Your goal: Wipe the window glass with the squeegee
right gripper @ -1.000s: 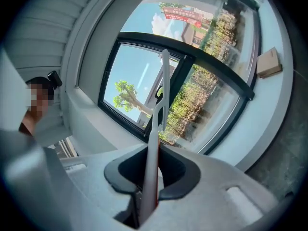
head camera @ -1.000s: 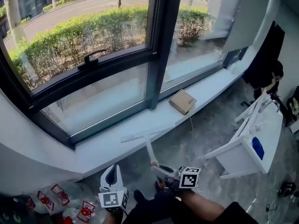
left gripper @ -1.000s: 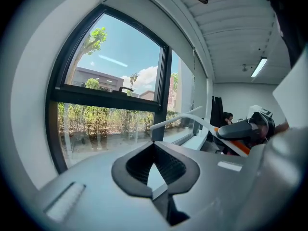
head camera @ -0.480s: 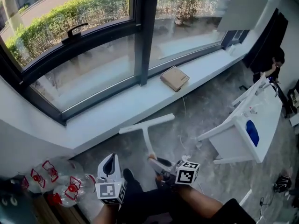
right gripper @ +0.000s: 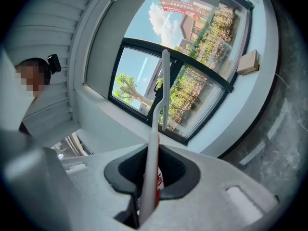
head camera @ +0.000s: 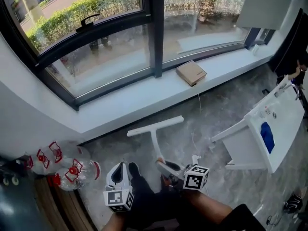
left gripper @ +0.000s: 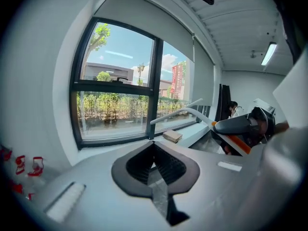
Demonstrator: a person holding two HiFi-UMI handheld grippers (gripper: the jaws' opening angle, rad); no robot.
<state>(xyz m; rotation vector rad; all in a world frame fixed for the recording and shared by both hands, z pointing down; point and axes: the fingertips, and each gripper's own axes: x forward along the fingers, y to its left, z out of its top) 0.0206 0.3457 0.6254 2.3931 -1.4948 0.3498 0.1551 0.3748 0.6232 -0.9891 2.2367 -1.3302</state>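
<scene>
The squeegee (head camera: 155,129) in the right gripper (head camera: 164,167) is seen as white. Black-and-white squares are shown on its cube, and red-marked clear bottles (head camera: 72,170) left of the left gripper (head camera: 117,171).

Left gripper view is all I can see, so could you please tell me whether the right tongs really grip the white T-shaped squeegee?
Observer: Yes. The right gripper view shows the right gripper shut on the white T-shaped plastic squeegee, with its handle clamped between the tongs.
Operator: Thank you. Does its blade touch the window glass?
Observer: No. In the head view the blade hangs over the grey floor, short of the white sill and well apart from the window glass.
</scene>
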